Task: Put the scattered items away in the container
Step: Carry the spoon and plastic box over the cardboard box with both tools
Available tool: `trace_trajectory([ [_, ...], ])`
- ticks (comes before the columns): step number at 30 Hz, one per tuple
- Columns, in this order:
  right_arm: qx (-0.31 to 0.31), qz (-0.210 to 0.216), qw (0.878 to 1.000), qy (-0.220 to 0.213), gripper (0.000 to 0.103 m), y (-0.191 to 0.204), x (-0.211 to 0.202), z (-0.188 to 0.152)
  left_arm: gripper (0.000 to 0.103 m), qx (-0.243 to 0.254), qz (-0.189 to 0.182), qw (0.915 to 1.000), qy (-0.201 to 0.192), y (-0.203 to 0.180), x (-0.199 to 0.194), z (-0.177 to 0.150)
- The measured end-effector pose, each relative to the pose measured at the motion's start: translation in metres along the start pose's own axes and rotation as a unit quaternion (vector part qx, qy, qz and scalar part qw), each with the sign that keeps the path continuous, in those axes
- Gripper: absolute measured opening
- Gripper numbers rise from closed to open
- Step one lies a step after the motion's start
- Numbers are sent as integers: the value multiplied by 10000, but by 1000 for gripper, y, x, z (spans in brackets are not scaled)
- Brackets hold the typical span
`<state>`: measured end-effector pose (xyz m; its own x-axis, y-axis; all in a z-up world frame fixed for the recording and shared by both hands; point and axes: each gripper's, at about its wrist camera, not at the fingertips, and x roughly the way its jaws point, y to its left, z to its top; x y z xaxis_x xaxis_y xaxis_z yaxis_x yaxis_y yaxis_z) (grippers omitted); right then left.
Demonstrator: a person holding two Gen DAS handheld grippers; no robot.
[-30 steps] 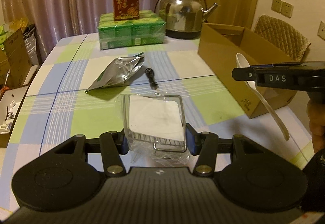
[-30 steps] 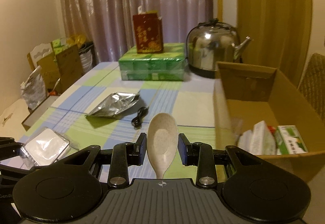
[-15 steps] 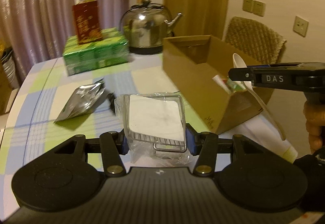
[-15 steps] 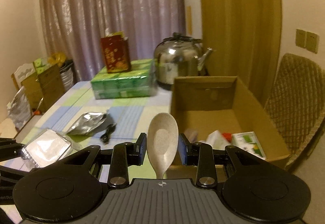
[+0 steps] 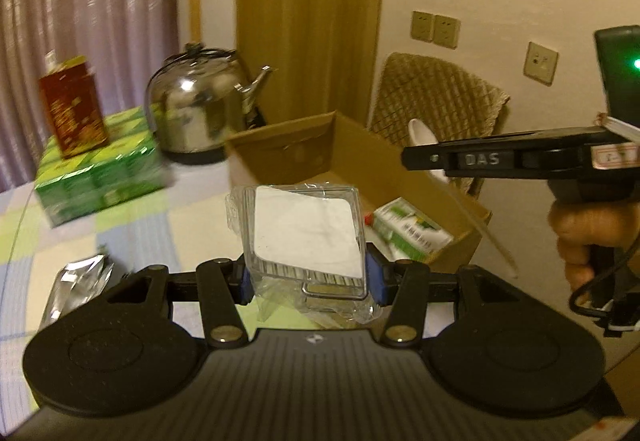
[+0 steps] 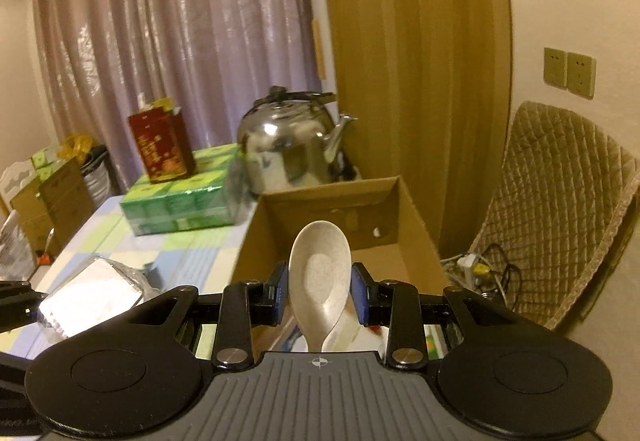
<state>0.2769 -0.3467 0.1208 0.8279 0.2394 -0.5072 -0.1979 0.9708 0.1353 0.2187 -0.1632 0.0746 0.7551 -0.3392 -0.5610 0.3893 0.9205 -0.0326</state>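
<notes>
My left gripper [image 5: 310,275] is shut on a clear plastic packet with a white square pad inside [image 5: 306,235], held in the air near the left wall of the open cardboard box [image 5: 280,155]. My right gripper [image 6: 320,291] is shut on a beige speckled spoon [image 6: 320,273], bowl forward, over the near part of the same cardboard box [image 6: 324,201]. From the left wrist view the right gripper [image 5: 412,157] reaches in from the right above the box, the spoon [image 5: 424,135] poking past its tip. A green and white carton [image 5: 412,229] lies in the box.
A steel kettle [image 5: 198,109], a green pack [image 5: 100,177] and a red carton [image 5: 74,105] stand at the table's far end. A silver foil pouch [image 5: 78,283] lies on the checked cloth at the left. A woven chair [image 6: 556,209] stands right of the box.
Both grippers have swung right and risen with their loads, from over the table to the box. The box now lies under the spoon; the pouch has slid to the left edge.
</notes>
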Motion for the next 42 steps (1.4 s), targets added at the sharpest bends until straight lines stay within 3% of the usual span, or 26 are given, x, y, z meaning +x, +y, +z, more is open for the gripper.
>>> trace_trajectory([
  [9,311,-13,9993,189,30,-41,38,6,47,259,-293,9992,96,-15,61,33],
  [21,634,73,9972,381,30,-66,72,5,47,658,-338,9960,508,-23,129,36],
  [42,710,111,9956,597,30,-69,104,-2,47,899,-220,9924,811,-25,160,19],
])
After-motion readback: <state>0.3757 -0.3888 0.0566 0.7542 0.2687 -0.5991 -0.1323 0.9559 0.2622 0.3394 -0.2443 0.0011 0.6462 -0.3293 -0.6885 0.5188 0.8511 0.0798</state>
